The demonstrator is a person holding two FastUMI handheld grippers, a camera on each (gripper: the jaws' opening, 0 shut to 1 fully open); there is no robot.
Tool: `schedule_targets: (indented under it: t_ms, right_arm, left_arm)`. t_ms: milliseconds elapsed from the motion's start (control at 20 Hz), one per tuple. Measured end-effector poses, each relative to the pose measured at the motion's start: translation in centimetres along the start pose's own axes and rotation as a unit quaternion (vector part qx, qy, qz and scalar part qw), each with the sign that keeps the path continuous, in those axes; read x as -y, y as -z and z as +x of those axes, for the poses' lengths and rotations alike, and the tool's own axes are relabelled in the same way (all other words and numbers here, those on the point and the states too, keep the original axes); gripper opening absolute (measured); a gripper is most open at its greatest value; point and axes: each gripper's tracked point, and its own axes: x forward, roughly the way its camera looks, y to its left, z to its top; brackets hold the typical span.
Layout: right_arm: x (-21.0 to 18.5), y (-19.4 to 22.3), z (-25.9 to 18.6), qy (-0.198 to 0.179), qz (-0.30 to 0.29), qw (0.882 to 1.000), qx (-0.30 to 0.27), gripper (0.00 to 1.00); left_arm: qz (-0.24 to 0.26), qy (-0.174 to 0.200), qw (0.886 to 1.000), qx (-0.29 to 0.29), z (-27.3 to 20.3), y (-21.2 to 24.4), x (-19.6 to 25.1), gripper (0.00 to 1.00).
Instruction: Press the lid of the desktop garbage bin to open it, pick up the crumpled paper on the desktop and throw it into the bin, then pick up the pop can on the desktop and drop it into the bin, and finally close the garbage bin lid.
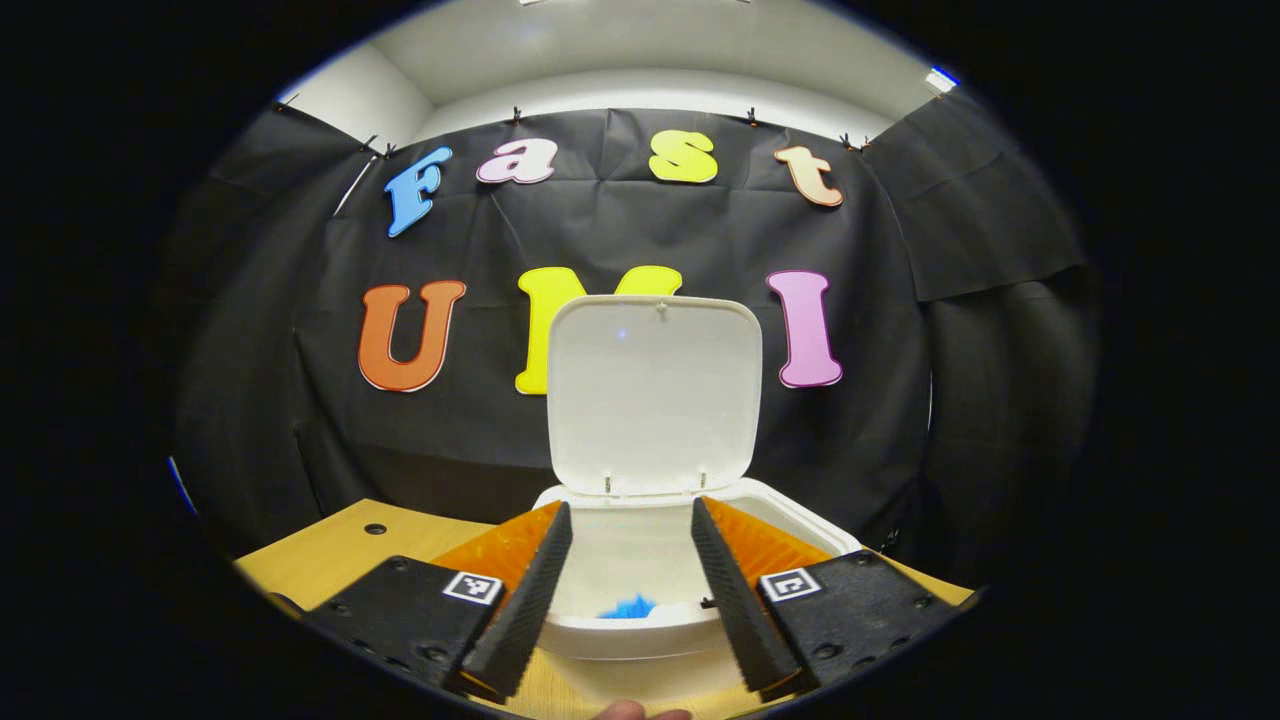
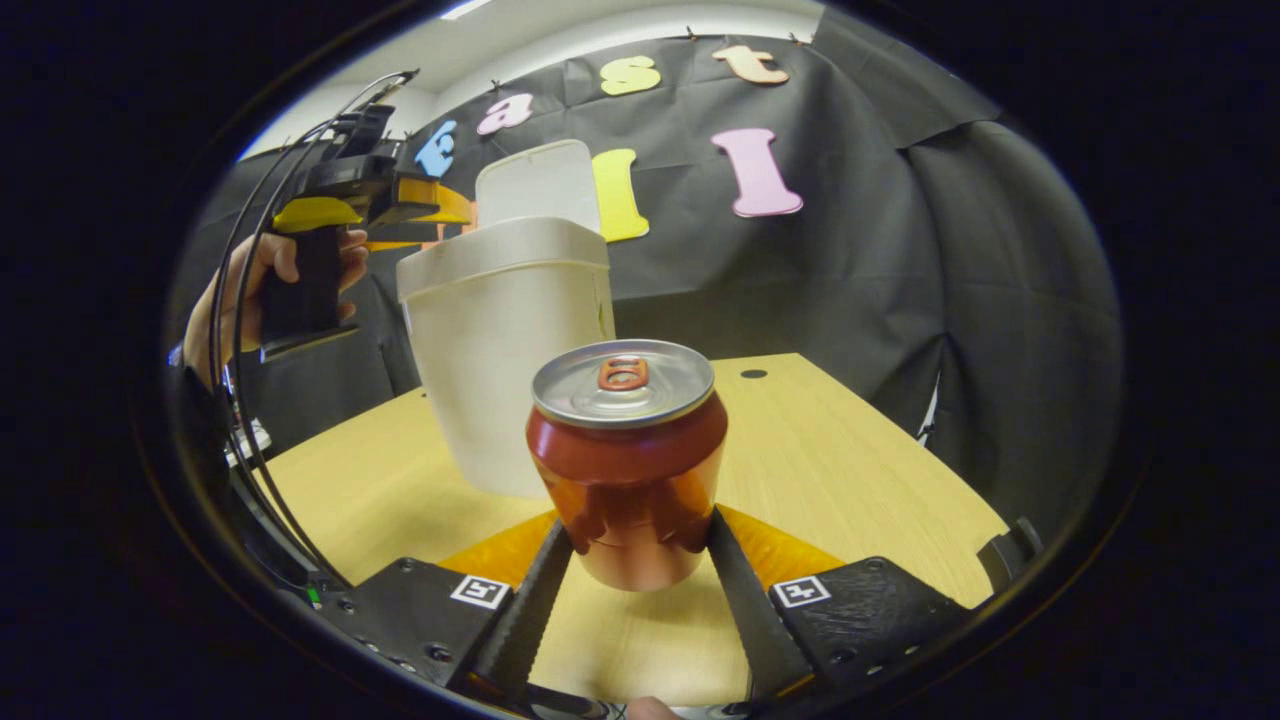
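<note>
The white bin (image 1: 790, 512) stands with its lid (image 1: 655, 390) raised upright. A bit of blue crumpled paper (image 1: 628, 607) lies inside. My left gripper (image 1: 630, 510) hovers open over the bin's mouth, nothing between its fingers. In the right gripper view a red pop can (image 2: 625, 470) stands upright between the fingers of my right gripper (image 2: 637, 527); both fingers lie against its sides. Behind it are the bin (image 2: 505, 340) and its lid (image 2: 540, 185). A hand (image 2: 240, 290) holds the left gripper (image 2: 450, 215) above the bin's left side.
The wooden table (image 2: 830, 450) has bare room to the right of the can, and a small round hole (image 2: 753, 374) near its far edge. Another hole (image 1: 375, 528) sits left of the bin. Cables (image 2: 240, 400) hang at the table's left.
</note>
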Motion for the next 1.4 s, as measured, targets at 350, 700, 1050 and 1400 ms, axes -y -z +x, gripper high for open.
schedule_targets:
  t_ms: [350, 700, 1050, 1400]
  right_arm:
    - [-0.6, -2.4, -0.6, 0.001, -0.018, 1.000, 0.018, 0.80]
    - [-3.0, -8.3, -1.5, -0.026, -0.033, 0.998, 0.045, 0.80]
    - [-7.0, -17.3, -1.2, -0.065, -0.067, 0.992, 0.090, 0.80]
    - [-13.3, -23.5, 0.9, -0.116, -0.107, 0.982, 0.102, 0.80]
  left_arm:
    - [-0.005, 0.000, 1.000, 0.003, -1.1, -0.1, -0.6, 0.99]
    - [-0.021, 0.001, 1.000, 0.004, -3.6, 0.8, -1.9, 0.99]
    - [-0.018, -0.030, 0.999, 0.011, -6.7, 1.7, -5.9, 0.99]
    - [-0.018, -0.066, 0.998, 0.006, -9.5, 3.9, -9.3, 0.99]
